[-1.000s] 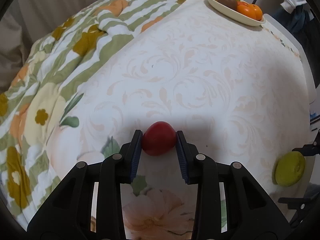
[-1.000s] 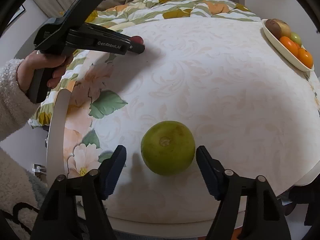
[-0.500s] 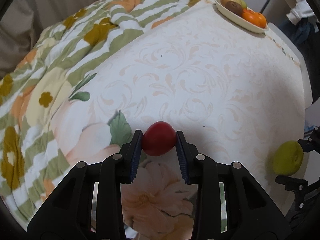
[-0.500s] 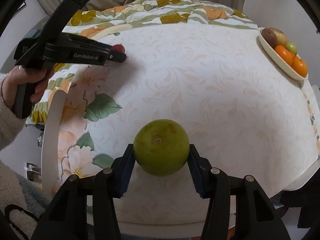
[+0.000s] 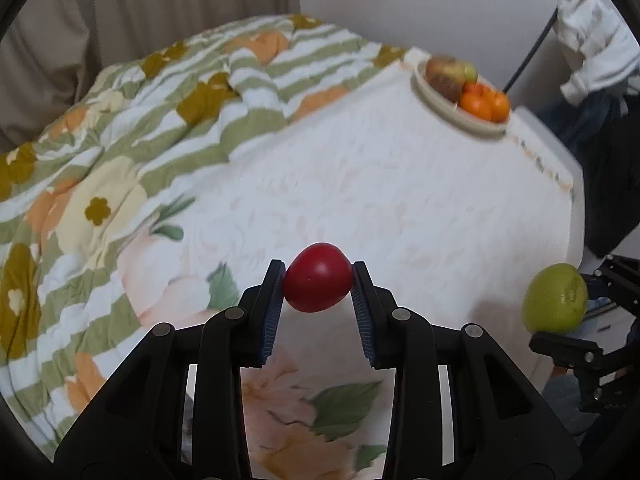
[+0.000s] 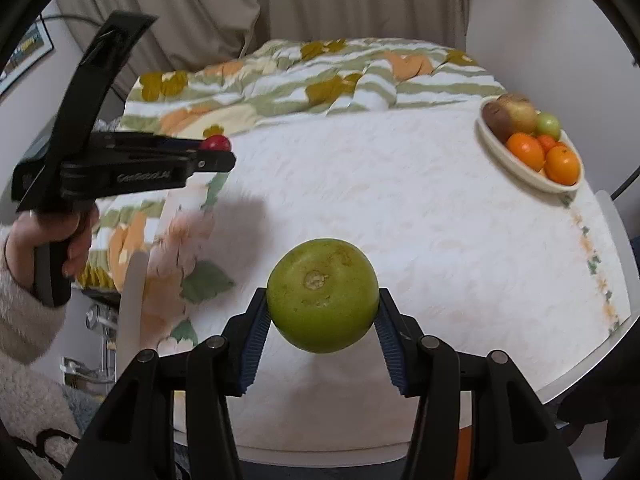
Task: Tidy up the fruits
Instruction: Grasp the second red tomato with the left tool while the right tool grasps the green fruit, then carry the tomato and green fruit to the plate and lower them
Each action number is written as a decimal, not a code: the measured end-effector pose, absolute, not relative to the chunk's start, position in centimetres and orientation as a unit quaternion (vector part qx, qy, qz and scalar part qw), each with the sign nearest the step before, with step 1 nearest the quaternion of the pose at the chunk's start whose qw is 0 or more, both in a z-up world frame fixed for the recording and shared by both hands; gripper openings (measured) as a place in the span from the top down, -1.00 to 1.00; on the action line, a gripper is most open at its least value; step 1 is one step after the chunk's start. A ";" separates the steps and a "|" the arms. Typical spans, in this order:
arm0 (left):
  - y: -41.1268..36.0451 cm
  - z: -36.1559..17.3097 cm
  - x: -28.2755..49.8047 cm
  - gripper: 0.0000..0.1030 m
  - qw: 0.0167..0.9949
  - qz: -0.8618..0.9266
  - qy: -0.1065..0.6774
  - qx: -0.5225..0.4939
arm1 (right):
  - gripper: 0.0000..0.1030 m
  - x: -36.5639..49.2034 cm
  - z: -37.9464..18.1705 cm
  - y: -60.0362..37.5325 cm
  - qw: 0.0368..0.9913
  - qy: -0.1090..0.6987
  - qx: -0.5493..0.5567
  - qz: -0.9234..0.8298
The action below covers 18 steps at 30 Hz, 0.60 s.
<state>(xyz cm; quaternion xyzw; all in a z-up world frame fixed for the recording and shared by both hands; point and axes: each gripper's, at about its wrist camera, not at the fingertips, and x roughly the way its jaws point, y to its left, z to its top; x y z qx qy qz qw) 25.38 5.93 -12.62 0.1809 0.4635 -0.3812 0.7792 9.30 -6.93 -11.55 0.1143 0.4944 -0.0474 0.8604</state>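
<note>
Holding one fruit in each hand, we have both lifted clear of the table [image 6: 420, 216]. Our left gripper [image 5: 318, 292] is clamped on a small red fruit [image 5: 318, 288], pads pressing its two sides at its widest part; our right gripper [image 6: 322, 308] is closed on a large green fruit [image 6: 322, 300], pads squeezing at three and nine o'clock of its round body. The right jaws have just closed onto that fruit, and it now sits firmly between them.

We judge the red one light, smooth and glossy, so it could slip or bruise if pinched harder; the grip across its middle looks right. The green one seems heavier and firm, with a dull, slightly rough skin that should give the ribbed pads good purchase; holding it across the equator keeps it from rolling out.

Their likely destination, the cream dish [image 6: 496, 152] already carrying oranges and brownish fruit, stands at about two o'clock in the right wrist view, well apart from both grippers.
</note>
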 end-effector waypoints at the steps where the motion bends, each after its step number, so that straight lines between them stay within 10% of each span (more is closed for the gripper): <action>1: 5.5 -12.0 25.3 0.21 0.782 -0.381 0.461 0.175 | 0.07 9.2 -11.2 -7.2 0.863 0.490 0.115 -0.048; 18: -8.3 -6.2 22.9 0.21 0.843 -0.305 0.435 0.090 | 0.07 10.0 -6.4 -25.4 0.895 0.441 0.069 -0.001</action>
